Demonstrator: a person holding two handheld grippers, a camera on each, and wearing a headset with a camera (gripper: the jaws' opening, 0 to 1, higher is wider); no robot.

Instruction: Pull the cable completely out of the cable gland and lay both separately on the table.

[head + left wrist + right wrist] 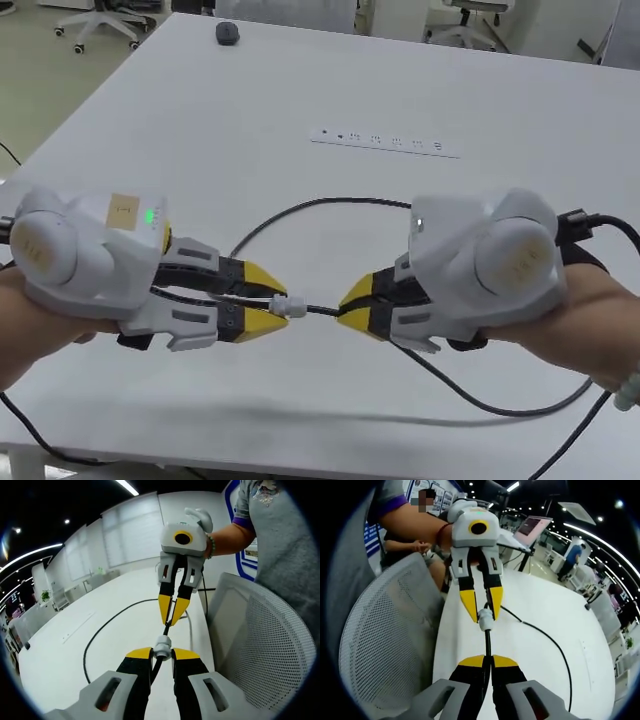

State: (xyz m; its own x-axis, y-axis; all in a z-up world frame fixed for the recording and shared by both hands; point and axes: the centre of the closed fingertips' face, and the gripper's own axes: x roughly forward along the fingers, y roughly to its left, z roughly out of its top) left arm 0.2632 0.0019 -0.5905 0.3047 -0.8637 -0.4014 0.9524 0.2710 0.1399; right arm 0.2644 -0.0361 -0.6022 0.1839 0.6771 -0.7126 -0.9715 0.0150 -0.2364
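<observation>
In the head view, the left gripper (262, 298) is closed tight on the white gland (290, 305). The right gripper (355, 300) faces it, close by, and pinches the black cable (330, 200) just past the gland. Both are held up over the white table (300, 90). The cable goes into the gland, and the rest of it loops on the table. A power strip (385, 142) lies farther back.

In the left gripper view, the gland sits between the two yellow tips. The cable runs from it to the right gripper's closed tips. A mesh chair (260, 645) is beside the table.

In the right gripper view, the tips are closed on the cable. The gland is up ahead in the left gripper's tips.
</observation>
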